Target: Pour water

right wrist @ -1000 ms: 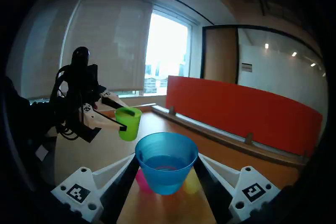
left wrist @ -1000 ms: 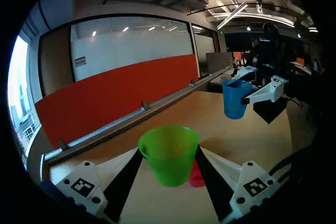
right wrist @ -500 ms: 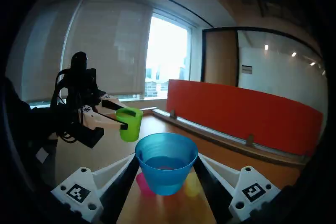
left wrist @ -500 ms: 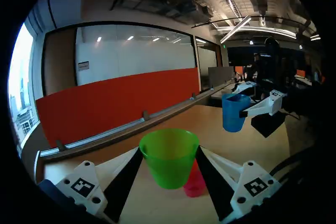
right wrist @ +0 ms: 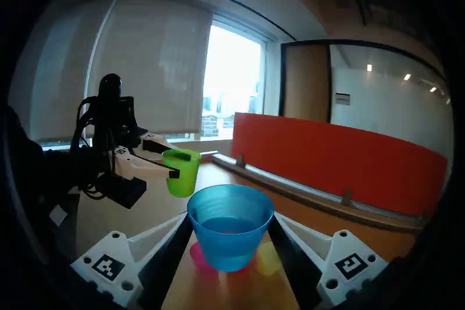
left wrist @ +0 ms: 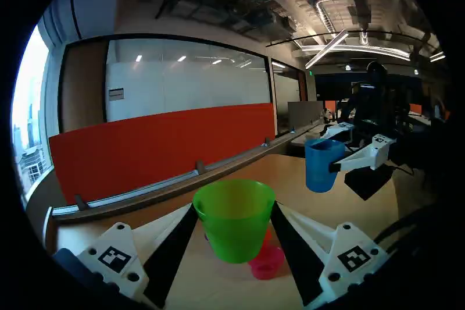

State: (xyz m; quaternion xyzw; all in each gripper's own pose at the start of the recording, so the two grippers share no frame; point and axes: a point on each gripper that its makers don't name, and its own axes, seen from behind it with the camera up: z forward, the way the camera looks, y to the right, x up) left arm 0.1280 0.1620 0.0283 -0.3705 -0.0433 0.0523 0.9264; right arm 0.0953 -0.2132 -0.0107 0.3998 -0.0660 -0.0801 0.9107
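Observation:
My left gripper (left wrist: 233,225) is shut on a green cup (left wrist: 234,217), held upright above the wooden table (left wrist: 349,193). In the right gripper view the same green cup (right wrist: 182,171) hangs at mid-left in the left gripper (right wrist: 172,166). My right gripper (right wrist: 230,234) is shut on a blue cup (right wrist: 230,225) with water in it, also upright. In the left gripper view that blue cup (left wrist: 319,163) and right gripper (left wrist: 336,159) float at the right, apart from the green cup.
A pink cup (left wrist: 266,261) stands on the table below the green one. Pink (right wrist: 199,253) and yellow (right wrist: 268,257) cups sit under the blue cup. An orange divider (left wrist: 163,144) with a metal rail (left wrist: 174,182) borders the table's far side.
Both grippers have risen a little with their cups. The blue cup has come slightly closer to the green cup. Both cups stay upright.

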